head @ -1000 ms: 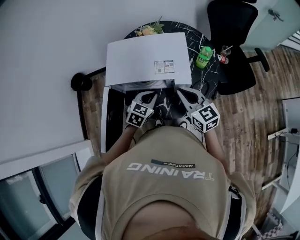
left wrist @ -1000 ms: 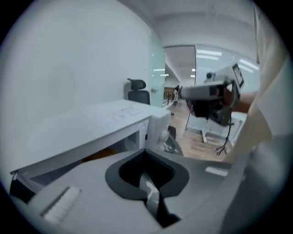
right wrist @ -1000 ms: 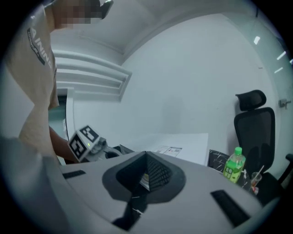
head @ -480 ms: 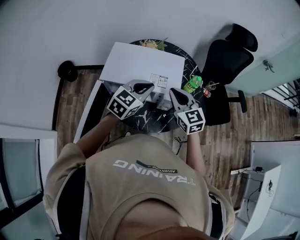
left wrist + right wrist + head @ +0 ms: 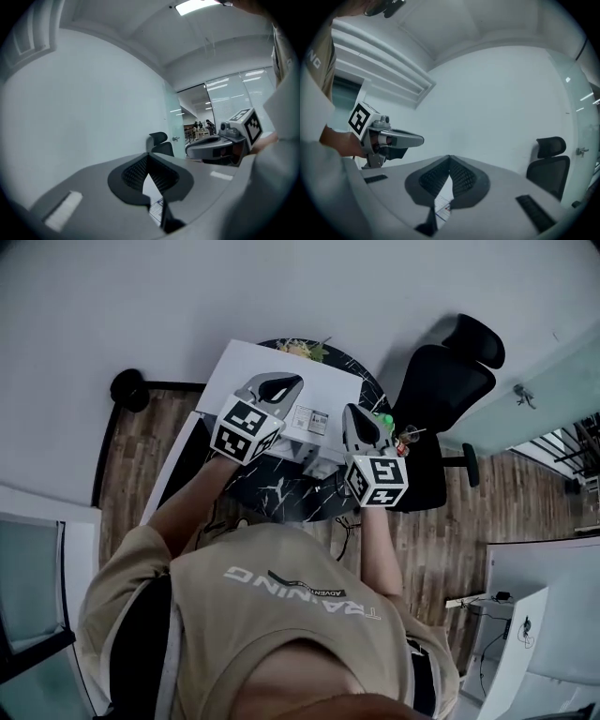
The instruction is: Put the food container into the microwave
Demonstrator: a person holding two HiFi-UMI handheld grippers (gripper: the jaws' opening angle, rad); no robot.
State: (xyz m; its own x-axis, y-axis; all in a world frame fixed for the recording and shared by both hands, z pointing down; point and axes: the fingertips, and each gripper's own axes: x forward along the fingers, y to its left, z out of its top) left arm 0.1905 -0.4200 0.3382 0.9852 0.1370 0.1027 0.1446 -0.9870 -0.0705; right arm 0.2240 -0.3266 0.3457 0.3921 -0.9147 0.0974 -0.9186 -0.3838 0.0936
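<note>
A round black marble-patterned table stands below the person, against the pale wall, with a black office chair at its right. A white box-shaped microwave takes up most of the tabletop. A white panel slants off its left side, probably the door swung open, though the head view does not settle that.

No view shows the food container. If it is on the table, it is hidden under the arms and the microwave's front edge, so its direction from either claw and its long axis cannot be read. By my judgement the coming move depends on bringing the claws down and back toward the person's side of the microwave, where the opening faces.

The left gripper is held high over the microwave's top, pointing away from the person toward the wall. Its jaws are together at the tips with nothing between them; only the white top shows through the slit behind the tips. The right gripper is over the microwave's right front corner, just beside a small green bottle. Its jaws are likewise closed and empty. Both forearms reach forward, roughly level, and the claws are about equally near the microwave. A small printed label on the microwave's top lies between them.
</note>
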